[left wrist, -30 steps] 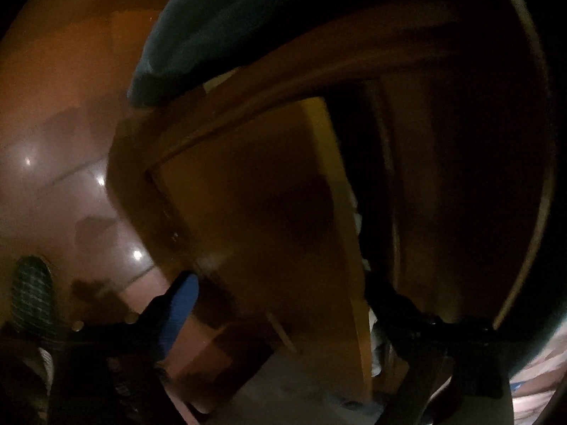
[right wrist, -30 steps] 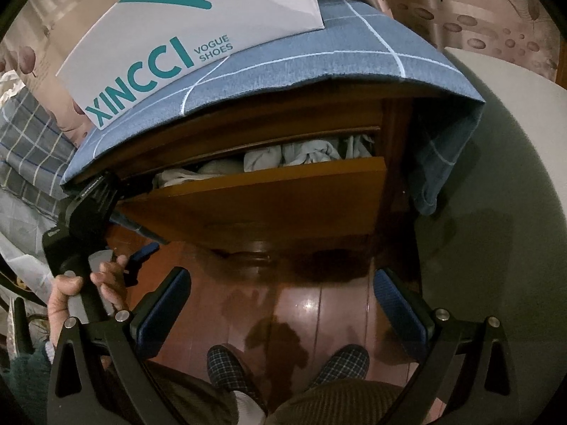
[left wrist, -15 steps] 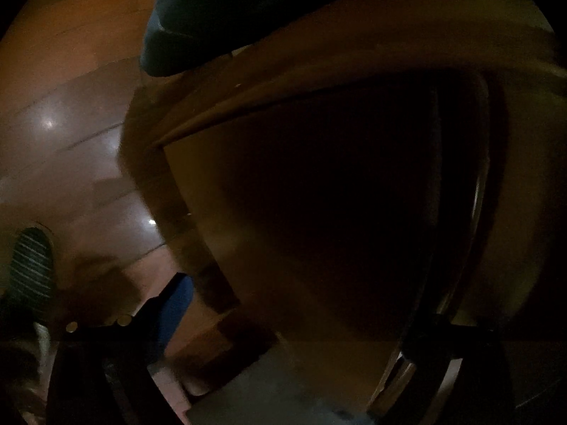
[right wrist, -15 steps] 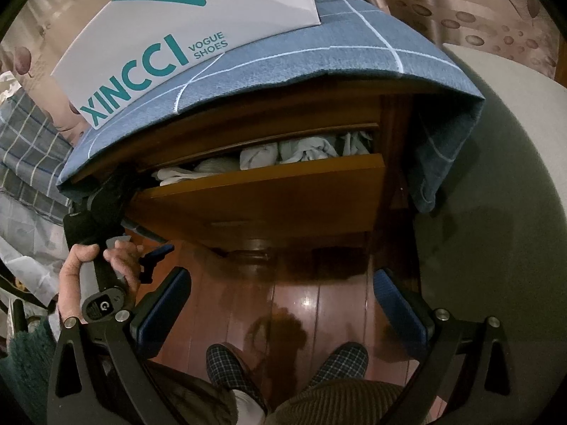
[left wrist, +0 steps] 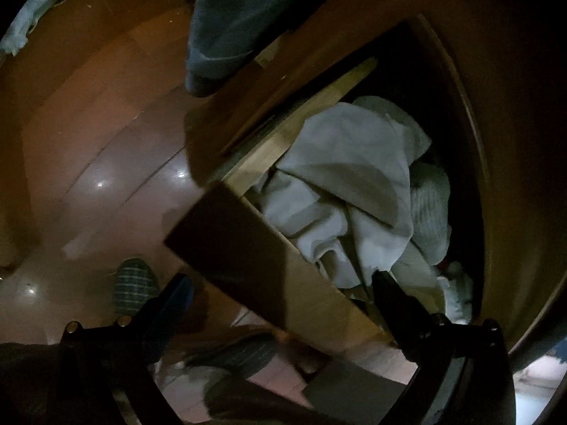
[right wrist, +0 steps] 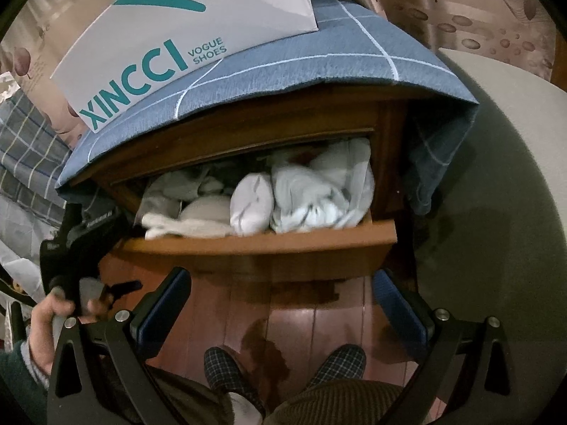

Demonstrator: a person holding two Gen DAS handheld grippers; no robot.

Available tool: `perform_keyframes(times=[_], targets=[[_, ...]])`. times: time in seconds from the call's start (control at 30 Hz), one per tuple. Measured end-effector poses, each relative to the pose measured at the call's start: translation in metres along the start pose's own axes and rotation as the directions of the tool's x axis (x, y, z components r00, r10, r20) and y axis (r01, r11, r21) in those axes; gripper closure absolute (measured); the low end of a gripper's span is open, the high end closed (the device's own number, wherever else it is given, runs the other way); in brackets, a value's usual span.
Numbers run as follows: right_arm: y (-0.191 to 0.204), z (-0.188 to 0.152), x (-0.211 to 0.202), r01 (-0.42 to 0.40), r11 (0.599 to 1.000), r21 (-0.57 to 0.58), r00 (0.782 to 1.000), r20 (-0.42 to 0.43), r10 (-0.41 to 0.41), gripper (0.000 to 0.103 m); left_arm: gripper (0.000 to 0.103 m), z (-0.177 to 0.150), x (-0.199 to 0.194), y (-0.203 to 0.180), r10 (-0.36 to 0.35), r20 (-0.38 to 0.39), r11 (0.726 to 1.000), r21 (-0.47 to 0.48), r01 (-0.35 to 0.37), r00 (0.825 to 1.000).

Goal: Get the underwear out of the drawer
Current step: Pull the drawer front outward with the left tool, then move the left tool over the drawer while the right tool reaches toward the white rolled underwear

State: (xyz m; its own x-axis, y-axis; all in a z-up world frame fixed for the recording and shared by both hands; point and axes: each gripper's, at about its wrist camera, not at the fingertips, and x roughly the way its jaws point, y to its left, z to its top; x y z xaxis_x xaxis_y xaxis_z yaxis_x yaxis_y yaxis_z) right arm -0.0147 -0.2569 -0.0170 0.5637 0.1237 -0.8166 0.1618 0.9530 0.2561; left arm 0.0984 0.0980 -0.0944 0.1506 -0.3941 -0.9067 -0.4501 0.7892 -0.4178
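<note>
In the left view the drawer (left wrist: 297,283) had slid far out since a moment before; pale underwear (left wrist: 347,191) lay heaped inside; the left tongs (left wrist: 280,283) were wide, straddling its front. In the right view the right tongs (right wrist: 280,297) hung wide and empty below; grabbing could begin.

1. A white cardboard shoe box (right wrist: 184,32), lying on the blue checked cloth over the wooden cabinet, carries "XINCCI" in large teal capitals on its side.
2. Just right of that word, in smaller teal capitals, stands "VOGUE SHOES" on two lines.
3. Small dark print near the box's upper left corner is too small to read.
</note>
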Motion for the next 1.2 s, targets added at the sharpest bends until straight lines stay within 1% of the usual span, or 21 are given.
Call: perform_keyframes(times=[0.1,0.2,0.33,0.5,0.6,0.7,0.8,0.87,0.9,1.0,1.07,1.13,1.2], targets=[[0.000,0.001,0.000,0.003,1.000,0.000,1.000,0.001,-0.003,0.001,0.000,-0.006,-0.003,0.001,0.063,0.001,0.996,0.065,-0.063,0.998],[-0.001,0.003,-0.001,0.006,1.000,0.009,1.000,0.002,-0.006,0.001,0.000,-0.015,0.006,0.007,0.115,0.002,0.986,0.121,-0.115,0.993],[-0.003,0.005,-0.001,0.006,1.000,0.021,1.000,-0.003,-0.005,0.001,0.000,-0.020,0.007,0.012,0.153,-0.015,0.975,0.167,-0.148,0.988],[-0.004,0.009,0.001,0.009,0.999,0.031,1.000,-0.025,-0.008,0.001,0.000,-0.032,0.007,0.007,0.215,-0.015,0.951,0.230,-0.206,0.977],[-0.006,0.011,0.004,0.012,0.999,0.042,0.999,-0.052,-0.010,0.001,0.000,-0.044,0.009,0.006,0.226,-0.009,0.942,0.255,-0.217,0.974],[-0.006,0.013,0.009,0.012,1.000,0.029,0.996,-0.088,-0.009,0.001,0.000,-0.048,0.002,0.006,0.239,-0.008,0.935,0.271,-0.228,0.971],[-0.003,0.016,0.014,0.019,1.000,-0.006,0.990,-0.136,-0.020,0.001,0.000,-0.054,-0.002,-0.002,0.287,0.055,0.897,0.335,-0.288,0.956],[-0.001,0.021,0.015,0.018,0.999,-0.029,0.987,-0.160,-0.023,0.001,0.000,-0.062,-0.005,-0.001,0.300,0.068,0.885,0.353,-0.304,0.951],[0.000,0.023,0.014,0.019,0.999,-0.040,0.985,-0.169,-0.026,0.001,0.000,-0.063,-0.006,0.001,0.301,0.061,0.883,0.360,-0.302,0.952],[0.000,0.033,0.012,-0.002,0.999,-0.034,0.982,-0.187,-0.005,0.001,0.000,-0.057,-0.006,0.005,0.295,0.030,0.893,0.347,-0.287,0.955],[-0.001,0.041,0.012,-0.015,1.000,-0.016,0.980,-0.198,0.012,0.001,0.000,-0.053,-0.006,-0.001,0.311,0.053,0.880,0.361,-0.309,0.949],[0.000,0.048,0.009,-0.018,1.000,-0.014,0.976,-0.216,0.015,0.001,0.000,-0.052,-0.006,-0.009,0.341,0.086,0.853,0.392,-0.346,0.936],[0.002,0.052,0.008,-0.035,0.999,-0.018,0.971,-0.235,0.030,0.001,0.000,-0.052,-0.006,-0.011,0.354,0.108,0.828,0.426,-0.365,0.929]])
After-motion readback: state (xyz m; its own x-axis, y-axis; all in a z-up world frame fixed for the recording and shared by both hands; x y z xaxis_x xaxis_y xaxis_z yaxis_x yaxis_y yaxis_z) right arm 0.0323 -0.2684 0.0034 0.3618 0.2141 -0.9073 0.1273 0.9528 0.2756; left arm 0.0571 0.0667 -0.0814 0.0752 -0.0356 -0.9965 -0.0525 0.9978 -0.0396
